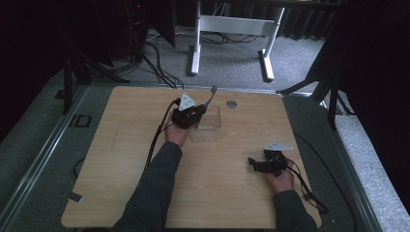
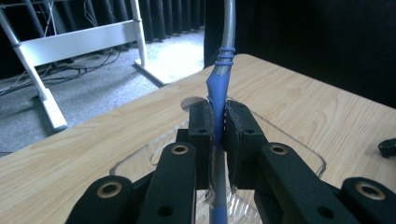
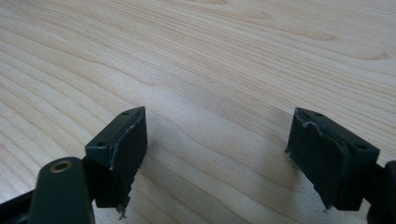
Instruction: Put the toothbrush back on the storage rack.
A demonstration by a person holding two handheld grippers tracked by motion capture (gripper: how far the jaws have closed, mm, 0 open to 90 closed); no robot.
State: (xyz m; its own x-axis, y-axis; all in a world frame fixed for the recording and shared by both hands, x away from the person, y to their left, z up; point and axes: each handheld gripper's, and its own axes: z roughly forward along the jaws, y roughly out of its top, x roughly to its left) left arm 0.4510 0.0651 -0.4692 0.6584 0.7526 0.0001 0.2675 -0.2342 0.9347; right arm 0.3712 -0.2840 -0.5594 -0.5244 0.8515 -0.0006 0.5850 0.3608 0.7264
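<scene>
My left gripper is shut on a long thin utensil with a blue grip and a grey shaft. The utensil points up and away from the jaws, over a clear plastic container that stands on the wooden table. Its far end is cut off at the top of the left gripper view. My right gripper rests low over the table's front right part, open, with bare wood between its pads.
A round grey grommet sits in the tabletop behind the container. A white desk frame and loose cables lie on the floor beyond the far edge. Part of the right gripper shows at the left gripper view's right edge.
</scene>
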